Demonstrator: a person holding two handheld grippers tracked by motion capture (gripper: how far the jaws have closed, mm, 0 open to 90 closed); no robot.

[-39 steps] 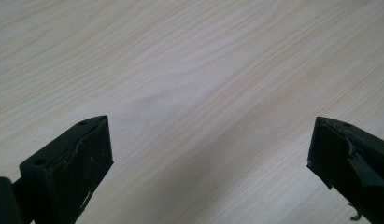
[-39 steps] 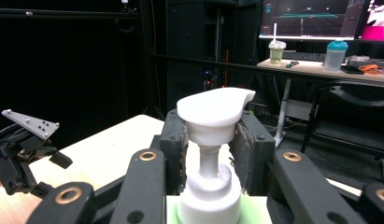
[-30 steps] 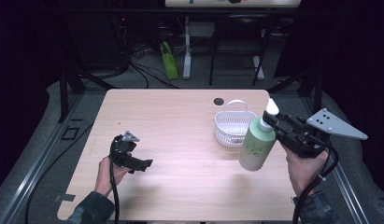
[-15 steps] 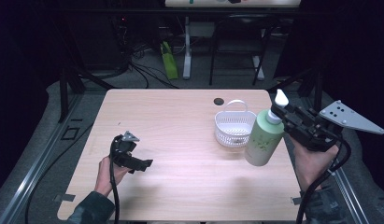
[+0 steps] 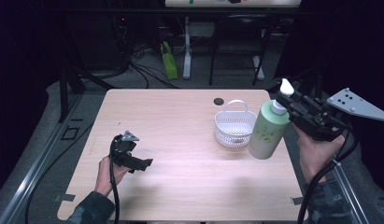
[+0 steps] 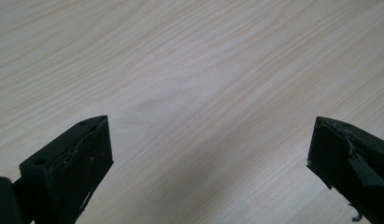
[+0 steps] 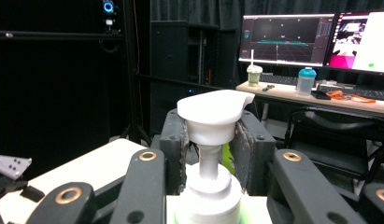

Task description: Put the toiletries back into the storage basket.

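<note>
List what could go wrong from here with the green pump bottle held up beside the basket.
1. The right gripper clamps only the pump neck of the green bottle, which hangs tilted above the table; the heavy body might swing or slip out.
2. The bottle's base hangs close to the white basket, so lowering it carelessly could knock the light basket aside.
3. Squeezing near the pump head might dispense liquid.

Pale green pump bottle (image 5: 269, 130) with white pump head (image 7: 214, 111), clamped at the pump neck, lifted clear of the worktop (image 5: 180, 140). Hangs tilted, base toward worktop centre, top leaning away to the right. Faint leaf print on its body. Sits just beside the white basket (image 5: 235, 127), at the worktop's right edge.
</note>
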